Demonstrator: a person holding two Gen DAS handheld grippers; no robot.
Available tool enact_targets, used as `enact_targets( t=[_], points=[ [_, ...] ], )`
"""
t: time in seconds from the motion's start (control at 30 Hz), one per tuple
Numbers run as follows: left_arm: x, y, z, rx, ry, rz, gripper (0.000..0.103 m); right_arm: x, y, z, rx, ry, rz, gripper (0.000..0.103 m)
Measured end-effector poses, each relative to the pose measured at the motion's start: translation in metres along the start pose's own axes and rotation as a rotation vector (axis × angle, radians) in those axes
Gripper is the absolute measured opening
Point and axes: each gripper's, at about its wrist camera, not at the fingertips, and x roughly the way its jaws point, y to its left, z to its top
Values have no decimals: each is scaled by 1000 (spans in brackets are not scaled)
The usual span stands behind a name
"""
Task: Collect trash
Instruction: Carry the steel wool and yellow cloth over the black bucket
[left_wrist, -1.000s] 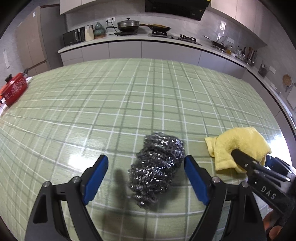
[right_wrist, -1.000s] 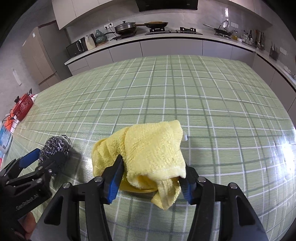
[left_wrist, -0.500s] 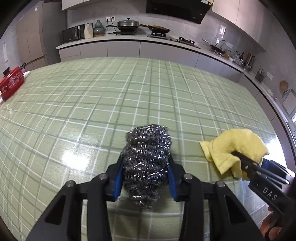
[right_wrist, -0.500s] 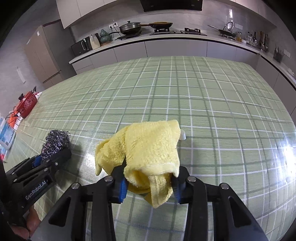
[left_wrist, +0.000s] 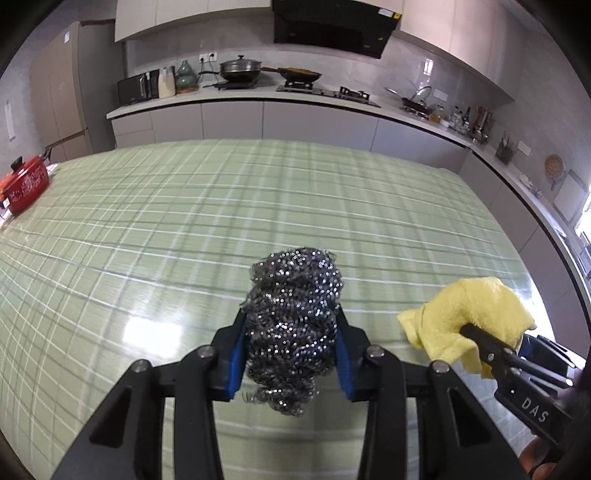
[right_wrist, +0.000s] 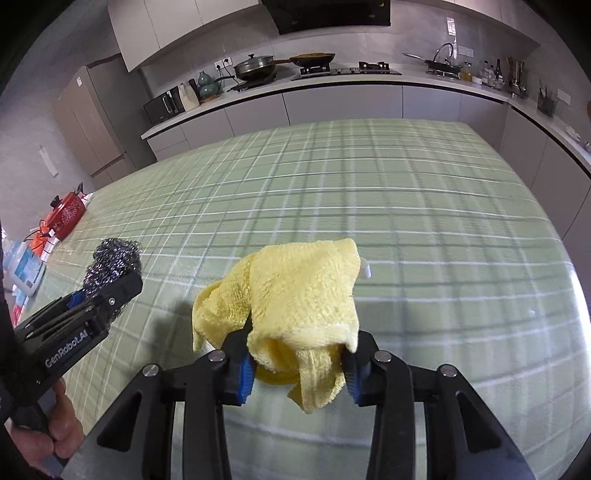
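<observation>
My left gripper (left_wrist: 291, 354) is shut on a steel wool scrubber (left_wrist: 293, 325) and holds it above the green checked tablecloth (left_wrist: 221, 206). The scrubber also shows in the right wrist view (right_wrist: 112, 262), with the left gripper (right_wrist: 99, 295) at the left. My right gripper (right_wrist: 299, 365) is shut on a crumpled yellow cloth (right_wrist: 303, 295), lifted off the table. In the left wrist view the cloth (left_wrist: 469, 317) and the right gripper (left_wrist: 491, 350) are at the lower right.
A small white bit (right_wrist: 365, 268) lies on the tablecloth just behind the cloth. A red pot (left_wrist: 24, 184) stands at the table's left edge, with packets (right_wrist: 24, 266) near it. A kitchen counter (left_wrist: 258, 99) with pans runs behind the table.
Both grippers have closed, the left on the scrubber and the right on the yellow cloth, and both have lifted their loads off the table.
</observation>
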Motion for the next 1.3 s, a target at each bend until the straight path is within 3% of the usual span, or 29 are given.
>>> enact_targets(
  t=[0.37, 0.57, 0.87, 1.3],
  points=[
    [-35, -99, -35, -13, -19, -7, 41, -77, -108, -32, -3, -41, -22, 41],
    [-56, -140, -51, 48, -26, -42, 41, -122, -159, -58, 82, -81, -78, 41],
    [-73, -176, -89, 82, -2, -131, 41, -178, -204, -113, 164, -76, -171, 41],
    [-110, -257, -109, 138, -28, -162, 41, -236, -275, -149, 218, -94, -156, 41]
  ],
)
